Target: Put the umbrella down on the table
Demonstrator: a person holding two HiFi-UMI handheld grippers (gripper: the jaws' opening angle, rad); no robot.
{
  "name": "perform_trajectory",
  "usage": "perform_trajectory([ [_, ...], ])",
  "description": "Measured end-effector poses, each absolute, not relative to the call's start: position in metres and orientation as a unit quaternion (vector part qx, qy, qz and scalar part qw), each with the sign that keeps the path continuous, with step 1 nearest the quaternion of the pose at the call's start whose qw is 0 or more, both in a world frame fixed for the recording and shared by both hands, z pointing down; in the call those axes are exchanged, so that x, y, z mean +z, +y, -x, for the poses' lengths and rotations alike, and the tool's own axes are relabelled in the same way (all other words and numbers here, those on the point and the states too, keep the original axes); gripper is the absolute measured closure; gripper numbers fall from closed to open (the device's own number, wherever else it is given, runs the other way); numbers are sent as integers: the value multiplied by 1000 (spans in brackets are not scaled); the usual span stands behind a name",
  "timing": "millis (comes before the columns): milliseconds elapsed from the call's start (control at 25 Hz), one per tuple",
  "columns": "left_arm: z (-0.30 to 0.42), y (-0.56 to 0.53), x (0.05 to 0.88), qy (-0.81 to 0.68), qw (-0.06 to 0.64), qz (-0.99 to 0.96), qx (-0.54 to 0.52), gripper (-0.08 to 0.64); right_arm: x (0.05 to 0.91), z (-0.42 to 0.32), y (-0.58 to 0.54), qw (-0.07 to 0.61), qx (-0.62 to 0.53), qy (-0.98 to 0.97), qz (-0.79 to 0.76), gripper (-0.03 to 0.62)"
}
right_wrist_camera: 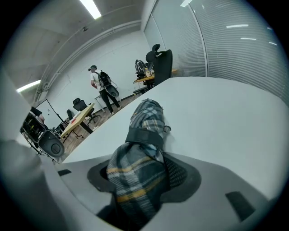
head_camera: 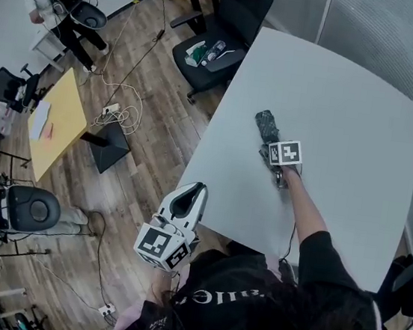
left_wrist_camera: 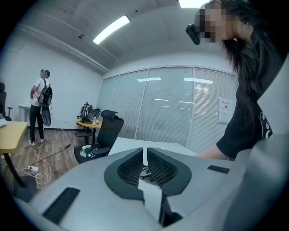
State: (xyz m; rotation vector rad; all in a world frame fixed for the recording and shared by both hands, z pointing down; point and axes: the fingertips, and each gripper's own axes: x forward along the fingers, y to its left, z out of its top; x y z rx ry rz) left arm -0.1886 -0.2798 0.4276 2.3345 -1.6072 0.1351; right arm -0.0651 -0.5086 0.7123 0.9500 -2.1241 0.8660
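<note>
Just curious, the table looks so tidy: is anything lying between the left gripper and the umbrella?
No: in the head view, only bare white table separates the left gripper from the umbrella.

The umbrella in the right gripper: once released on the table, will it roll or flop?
The umbrella is probably soft outside: its plaid cloth bunches under the strap. Its rounded, bundled shape might roll on the smooth table, though loose folds should slow it.
</note>
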Motion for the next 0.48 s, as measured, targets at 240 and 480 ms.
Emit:
perform_trajectory([
  [240, 180, -275, 432, -555, 149, -817, 45, 531, 713, 69, -502, 317, 329, -809, -369, 330],
  [480, 176, -271, 430, -545, 142, -825, 40, 531, 695, 58, -494, 293, 324, -811, -388, 318],
])
